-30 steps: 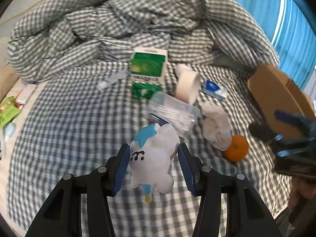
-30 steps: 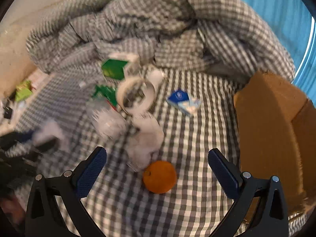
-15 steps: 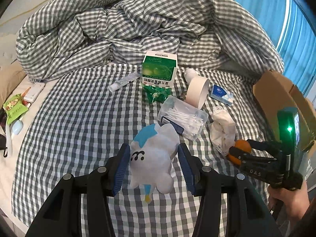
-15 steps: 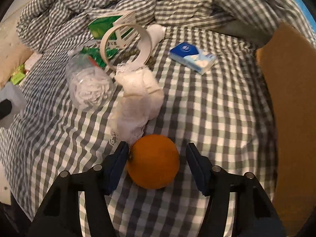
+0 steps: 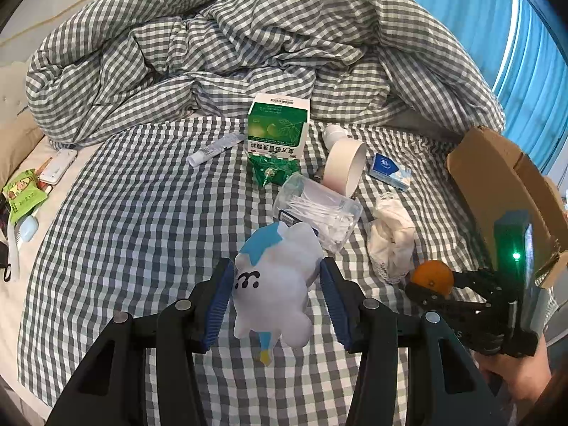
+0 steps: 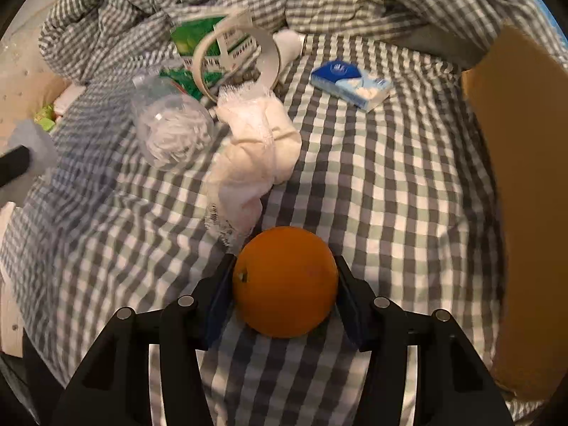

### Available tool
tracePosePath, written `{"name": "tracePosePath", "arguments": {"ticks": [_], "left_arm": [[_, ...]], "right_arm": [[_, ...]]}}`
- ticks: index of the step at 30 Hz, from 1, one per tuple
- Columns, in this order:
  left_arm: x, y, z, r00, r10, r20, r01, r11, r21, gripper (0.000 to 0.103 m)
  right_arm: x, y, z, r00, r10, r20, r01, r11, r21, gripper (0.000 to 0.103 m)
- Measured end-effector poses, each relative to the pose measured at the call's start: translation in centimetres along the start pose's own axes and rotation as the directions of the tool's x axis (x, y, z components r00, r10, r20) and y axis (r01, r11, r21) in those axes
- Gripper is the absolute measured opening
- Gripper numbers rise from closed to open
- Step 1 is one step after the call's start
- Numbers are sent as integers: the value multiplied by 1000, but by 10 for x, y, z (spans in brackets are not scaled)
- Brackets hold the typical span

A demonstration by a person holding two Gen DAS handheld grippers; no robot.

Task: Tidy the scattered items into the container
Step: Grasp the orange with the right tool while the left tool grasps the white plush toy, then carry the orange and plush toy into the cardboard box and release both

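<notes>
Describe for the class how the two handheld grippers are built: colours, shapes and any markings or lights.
Each gripper, left and right, is a black plastic frame of forked, strut-like arms joined by round silver rivets. Its two fingers carry ribbed blue pads. Seen from the left wrist view, the right gripper's handle has a dark upright body with a small green light. No cables or sleeves show.

left tongs [image 5: 277, 301]: black plastic linkage arms, blue ribbed pads on the inner faces, round silver screw heads at the joints
right tongs [image 6: 284, 291]: same build, black arms, dark blue pads, silver screws; pale slots through the lower arms
right tongs body, left wrist view: dark block housing with a lit green LED, faint pale lettering on the black frame
hand [image 5: 514, 376]: bare, wrapped round the black handle, no sleeve visible
</notes>
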State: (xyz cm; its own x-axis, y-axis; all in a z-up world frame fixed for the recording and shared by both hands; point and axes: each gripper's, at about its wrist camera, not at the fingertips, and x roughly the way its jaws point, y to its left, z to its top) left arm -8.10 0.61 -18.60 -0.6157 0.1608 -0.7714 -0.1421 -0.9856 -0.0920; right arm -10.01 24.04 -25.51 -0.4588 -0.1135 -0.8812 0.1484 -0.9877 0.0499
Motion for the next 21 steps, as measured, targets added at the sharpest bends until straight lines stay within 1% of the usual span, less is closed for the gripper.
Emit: {"name": "tracePosePath", "arguments": {"ticks": [3,7,9,10,15,18,21], "left_arm": [[-5,-6,1,1000,-8,8,8,1000,13,51],[-15,-17,8,999,-22,26,22,999,29,51],[-23,-26,14,998,-33,47,31,999,41,51],[-28,-31,17,998,-38,58,35,998,47,51],[-56,-57,33,993,-60,106,52,996,72,51],[-76,-72,43,989,-63,135,52,995,79,51],[-93,-87,51,985,-74,153,62,995,83,51]], "right_arm": [[-19,3,0,999,13,35,-14,1000,8,53],[-56,8,6,993,22,114,-24,1000,10,53],[-76,8,10,988,19,151,-21,1000,10,53],[-91,7,11,984,15,180,-17,1000,11,53],[-144,-1,17,962,-9,271,2,1000,26,53],[-179,-12,18,942,-38,333,20,998,58,53],[-204,-23,18,926,-51,375,22,997,81,53]]}}
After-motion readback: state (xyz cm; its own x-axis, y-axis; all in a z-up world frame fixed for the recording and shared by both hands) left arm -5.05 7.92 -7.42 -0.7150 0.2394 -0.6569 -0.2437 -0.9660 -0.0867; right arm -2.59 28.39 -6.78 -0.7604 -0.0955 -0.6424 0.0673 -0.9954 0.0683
